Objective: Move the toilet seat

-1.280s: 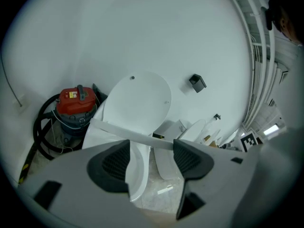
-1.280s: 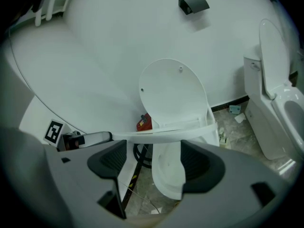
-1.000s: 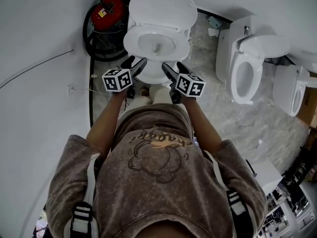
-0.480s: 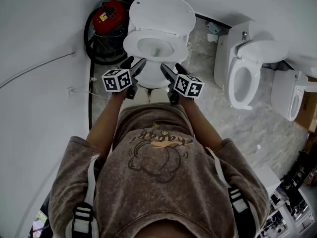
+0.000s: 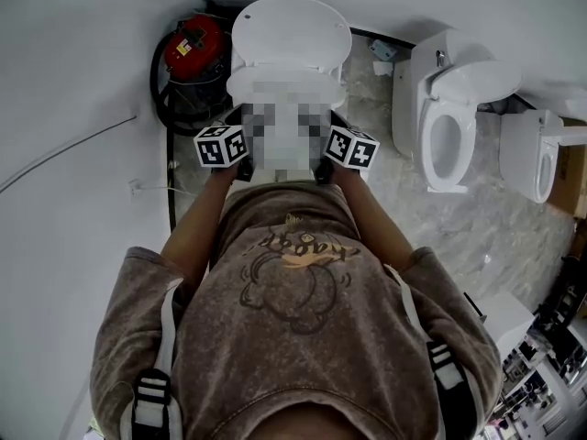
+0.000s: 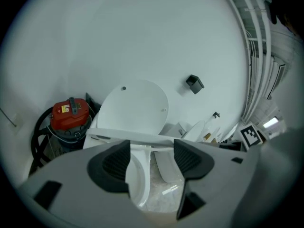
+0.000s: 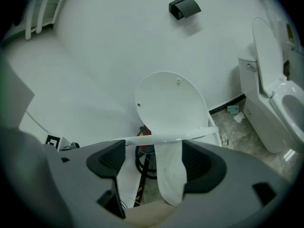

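The white toilet stands against the wall with its lid (image 5: 292, 30) upright. A blurred patch covers the bowl in the head view. In both gripper views the seat (image 6: 124, 136) (image 7: 166, 137) shows edge-on as a thin white band across the jaws, lifted off the bowl. My left gripper (image 5: 240, 128) (image 6: 151, 160) is at the toilet's front left, jaws wide apart. White rim lies against its left finger (image 6: 111, 165). My right gripper (image 5: 327, 128) (image 7: 153, 163) is at the front right, equally wide, with white rim against its right finger (image 7: 199, 163). No pad visibly clamps.
A red vacuum (image 5: 197, 35) (image 6: 70, 114) with a black hose sits left of the toilet by the wall. Two more toilets (image 5: 449, 108) (image 5: 532, 154) stand to the right on the marble floor. A black fitting (image 7: 184, 6) hangs on the wall. Clutter (image 5: 550, 365) fills the lower right.
Both grippers have moved forward and slightly up toward the toilet's front. Their jaws, earlier seen open in front of the lowered seat, now lie at the edge of the blurred patch.
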Tool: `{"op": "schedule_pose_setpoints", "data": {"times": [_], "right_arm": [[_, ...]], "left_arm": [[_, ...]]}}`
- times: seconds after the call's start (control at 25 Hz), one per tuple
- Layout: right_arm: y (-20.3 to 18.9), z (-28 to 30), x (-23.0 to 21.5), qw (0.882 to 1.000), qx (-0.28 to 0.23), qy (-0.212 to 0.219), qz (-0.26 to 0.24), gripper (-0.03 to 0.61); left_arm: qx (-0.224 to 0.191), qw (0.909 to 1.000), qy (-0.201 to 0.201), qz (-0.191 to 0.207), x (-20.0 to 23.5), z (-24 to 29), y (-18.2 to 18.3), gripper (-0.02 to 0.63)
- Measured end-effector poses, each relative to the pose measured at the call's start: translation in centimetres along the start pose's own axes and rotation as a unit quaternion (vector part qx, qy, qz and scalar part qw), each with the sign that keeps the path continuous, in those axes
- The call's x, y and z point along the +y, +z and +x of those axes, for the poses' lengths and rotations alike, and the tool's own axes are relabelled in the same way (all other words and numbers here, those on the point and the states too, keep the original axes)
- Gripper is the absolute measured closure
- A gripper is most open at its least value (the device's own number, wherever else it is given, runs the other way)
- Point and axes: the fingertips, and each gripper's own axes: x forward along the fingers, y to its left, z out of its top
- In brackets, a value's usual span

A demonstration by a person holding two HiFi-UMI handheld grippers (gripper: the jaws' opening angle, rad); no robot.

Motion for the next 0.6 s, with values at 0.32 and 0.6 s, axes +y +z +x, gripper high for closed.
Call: {"op": "schedule_pose_setpoints", "data": {"times": [0.32,0.6], "right_arm": [[2.5,0.8,0.0,1.0,-0.013,-0.006,-0.01,0.213],[4.3,1.4,0.1,1.0,-0.02,-0.003,-0.011,0.213]], "left_arm": [[-0.006,1.0,-0.002,0.004,-0.1,1.1,2.4,0.332],[-0.022,0.9996,-0.016,-0.003,-0.1,1.8,4.4,0.351]]}}
